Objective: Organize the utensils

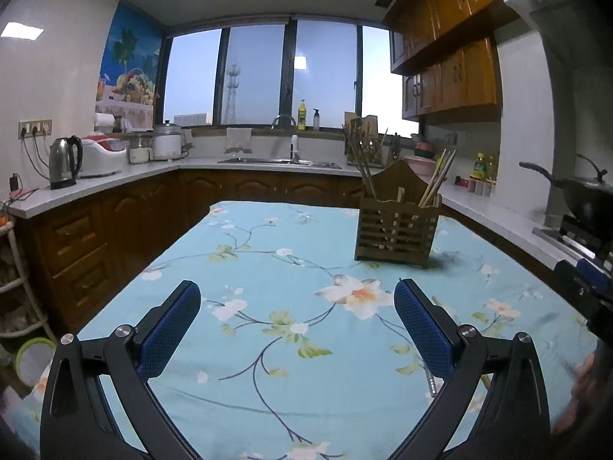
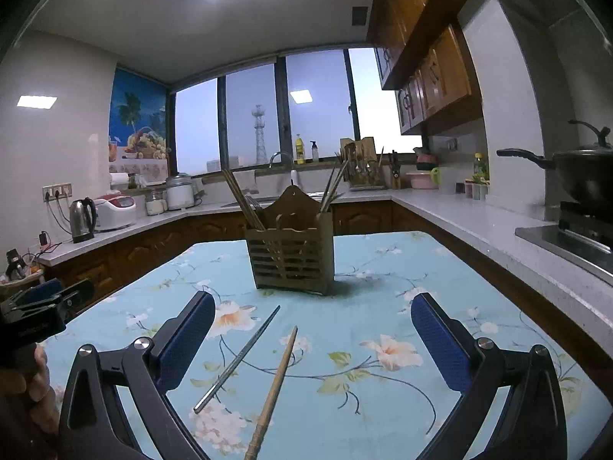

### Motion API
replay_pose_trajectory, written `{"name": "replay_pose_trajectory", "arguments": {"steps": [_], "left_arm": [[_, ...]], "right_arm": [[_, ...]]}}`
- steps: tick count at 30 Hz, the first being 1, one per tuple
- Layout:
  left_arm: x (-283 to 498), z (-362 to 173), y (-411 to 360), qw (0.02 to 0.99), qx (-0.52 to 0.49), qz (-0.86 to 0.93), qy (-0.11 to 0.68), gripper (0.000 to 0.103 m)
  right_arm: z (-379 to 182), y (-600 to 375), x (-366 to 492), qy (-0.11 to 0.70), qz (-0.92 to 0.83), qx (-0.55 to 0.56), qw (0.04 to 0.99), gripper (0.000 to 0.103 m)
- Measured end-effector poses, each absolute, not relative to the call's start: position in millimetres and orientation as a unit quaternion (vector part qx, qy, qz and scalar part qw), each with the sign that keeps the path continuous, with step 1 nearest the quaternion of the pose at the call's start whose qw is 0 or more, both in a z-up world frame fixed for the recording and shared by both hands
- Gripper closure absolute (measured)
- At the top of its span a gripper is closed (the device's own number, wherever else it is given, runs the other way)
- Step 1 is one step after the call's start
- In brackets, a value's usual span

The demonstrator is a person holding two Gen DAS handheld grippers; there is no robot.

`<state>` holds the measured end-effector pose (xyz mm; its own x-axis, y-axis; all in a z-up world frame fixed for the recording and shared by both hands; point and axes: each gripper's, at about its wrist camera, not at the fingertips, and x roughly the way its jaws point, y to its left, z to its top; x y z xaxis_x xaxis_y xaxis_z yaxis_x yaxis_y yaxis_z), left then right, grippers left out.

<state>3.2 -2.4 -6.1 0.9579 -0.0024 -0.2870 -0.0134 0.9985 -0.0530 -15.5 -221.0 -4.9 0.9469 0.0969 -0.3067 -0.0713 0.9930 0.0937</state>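
A wooden slatted utensil holder (image 1: 396, 226) (image 2: 291, 253) stands on the table with the floral blue cloth (image 1: 268, 268) (image 2: 383, 306), chopsticks sticking up from both of its sides. In the right wrist view a metal chopstick (image 2: 239, 358) and a wooden chopstick (image 2: 276, 387) lie loose on the cloth between the fingers of my right gripper (image 2: 313, 306), which is open and empty above them. My left gripper (image 1: 297, 295) is open and empty over the cloth, left of the holder. The metal chopstick's end (image 1: 431, 383) shows beside its right finger.
Kitchen counters run around the table on the left, back and right. A kettle (image 1: 65, 163) and rice cookers stand at the left, a sink (image 1: 279, 161) under the window, a black wok (image 2: 582, 176) on the stove at the right. A rack stands at the lower left.
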Motion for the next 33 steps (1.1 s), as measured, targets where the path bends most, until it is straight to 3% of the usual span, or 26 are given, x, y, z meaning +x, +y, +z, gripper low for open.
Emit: {"name": "replay_pose_trajectory", "arguments": {"steps": [33], "left_arm": [[5.7,-12.8,-11.2,0.987,-0.004,0.02,0.16,0.0]], "right_arm": [[-13.9,-227.6,-18.2,0.172,0.038,0.045,0.983,0.0]]}}
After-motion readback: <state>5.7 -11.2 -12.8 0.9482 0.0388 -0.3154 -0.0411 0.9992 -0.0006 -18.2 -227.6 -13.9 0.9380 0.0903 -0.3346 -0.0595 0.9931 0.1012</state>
